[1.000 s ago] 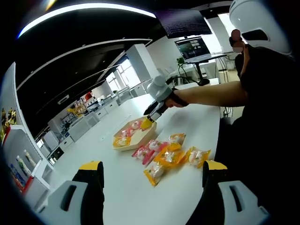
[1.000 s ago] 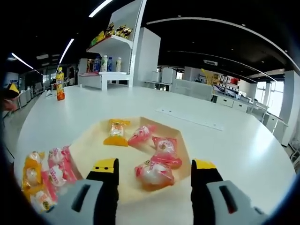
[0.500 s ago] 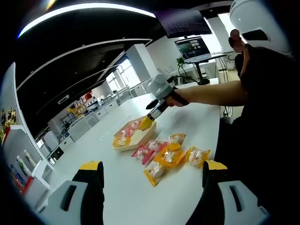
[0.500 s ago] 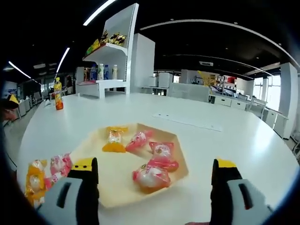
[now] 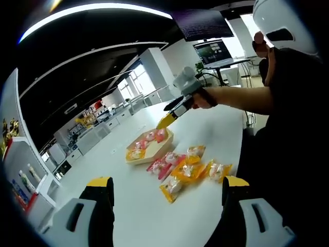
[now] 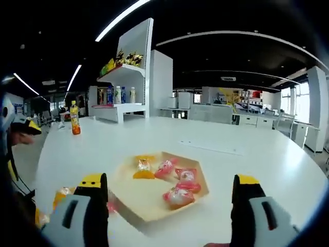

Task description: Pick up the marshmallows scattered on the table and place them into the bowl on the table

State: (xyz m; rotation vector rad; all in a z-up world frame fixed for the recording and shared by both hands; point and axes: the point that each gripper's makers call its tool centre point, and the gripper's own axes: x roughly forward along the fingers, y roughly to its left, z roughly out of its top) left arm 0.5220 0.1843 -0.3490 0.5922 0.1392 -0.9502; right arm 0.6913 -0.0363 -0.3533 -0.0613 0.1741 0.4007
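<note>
A: Where do we see the marshmallows [image 5: 185, 171]?
B: A loose cluster of wrapped ones lies on the white table [image 5: 133, 200], just beside the bowl [image 6: 144, 198]; four more sit inside it.
A: And our grippers?
B: The right gripper [image 6: 170, 191] is spread wide and empty above the bowl. The left gripper [image 5: 163, 189] is wide too, holding nothing, well back from the cluster.

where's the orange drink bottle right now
In the right gripper view the orange drink bottle stands upright on the white table, far left, in front of the shelf unit and well beyond the bowl.
</note>
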